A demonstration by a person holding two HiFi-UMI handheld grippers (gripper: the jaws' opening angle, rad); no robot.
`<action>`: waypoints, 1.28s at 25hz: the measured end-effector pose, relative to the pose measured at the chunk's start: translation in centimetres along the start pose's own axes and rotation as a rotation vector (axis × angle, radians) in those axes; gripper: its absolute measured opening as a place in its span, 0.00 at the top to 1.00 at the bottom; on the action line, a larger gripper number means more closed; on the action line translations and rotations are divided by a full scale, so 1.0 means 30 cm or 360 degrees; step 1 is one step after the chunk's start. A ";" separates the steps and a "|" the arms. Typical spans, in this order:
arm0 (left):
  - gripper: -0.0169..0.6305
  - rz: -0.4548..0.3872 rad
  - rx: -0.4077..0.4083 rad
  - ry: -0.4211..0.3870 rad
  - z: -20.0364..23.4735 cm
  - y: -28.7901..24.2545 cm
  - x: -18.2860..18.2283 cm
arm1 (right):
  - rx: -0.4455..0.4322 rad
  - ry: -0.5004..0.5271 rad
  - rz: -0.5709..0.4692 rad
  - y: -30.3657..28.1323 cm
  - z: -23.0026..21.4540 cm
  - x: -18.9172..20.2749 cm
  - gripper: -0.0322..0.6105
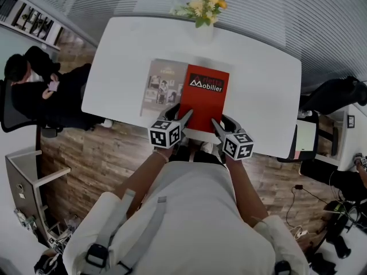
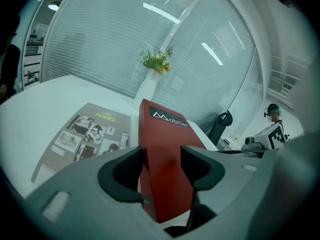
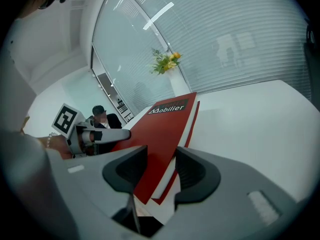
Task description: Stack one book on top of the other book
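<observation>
A red book (image 1: 207, 99) marked "Mobilier" is held by its near edge, tilted up off the white table (image 1: 264, 90). My left gripper (image 1: 182, 114) is shut on its near left corner and my right gripper (image 1: 217, 122) on its near right corner. In the left gripper view the red book (image 2: 165, 134) sits between the jaws of the left gripper (image 2: 161, 171); the right gripper view shows the red book (image 3: 165, 129) clamped in the right gripper (image 3: 161, 169). A grey book (image 1: 163, 87) marked "HOMES" lies flat just left of the red one, also the grey book (image 2: 85, 134).
A white vase of yellow flowers (image 1: 203, 7) stands at the table's far edge. A seated person (image 1: 34, 85) is off the table's left end, and a dark chair (image 1: 338, 93) stands to the right. Wood floor lies below the near edge.
</observation>
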State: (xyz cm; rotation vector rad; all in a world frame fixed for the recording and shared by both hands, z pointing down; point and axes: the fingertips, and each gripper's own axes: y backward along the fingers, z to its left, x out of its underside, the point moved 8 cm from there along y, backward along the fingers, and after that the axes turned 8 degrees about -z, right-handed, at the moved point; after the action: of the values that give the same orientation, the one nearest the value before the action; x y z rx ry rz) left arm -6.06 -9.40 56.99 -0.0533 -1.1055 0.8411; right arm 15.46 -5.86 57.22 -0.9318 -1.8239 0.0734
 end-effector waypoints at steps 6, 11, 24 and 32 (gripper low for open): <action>0.62 -0.0023 -0.0035 0.0002 0.056 0.037 -0.014 | -0.0040 0.0011 0.0017 -0.051 0.046 0.002 0.68; 0.62 -0.0036 -0.0069 0.0007 0.174 0.106 -0.051 | -0.0068 0.0032 0.0043 -0.147 0.155 0.000 0.68; 0.62 -0.0054 -0.0170 -0.0007 0.291 0.162 -0.089 | -0.0179 0.0001 0.0065 -0.255 0.239 0.010 0.68; 0.62 -0.0048 -0.0207 -0.0030 0.390 0.199 -0.117 | -0.0207 -0.0006 0.0086 -0.338 0.313 0.024 0.67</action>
State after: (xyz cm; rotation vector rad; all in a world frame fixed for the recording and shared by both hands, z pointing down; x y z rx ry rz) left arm -19.48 -11.57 57.34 -0.1367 -1.1752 0.7434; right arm 2.05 -9.11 58.04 -1.0728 -1.8239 -0.0100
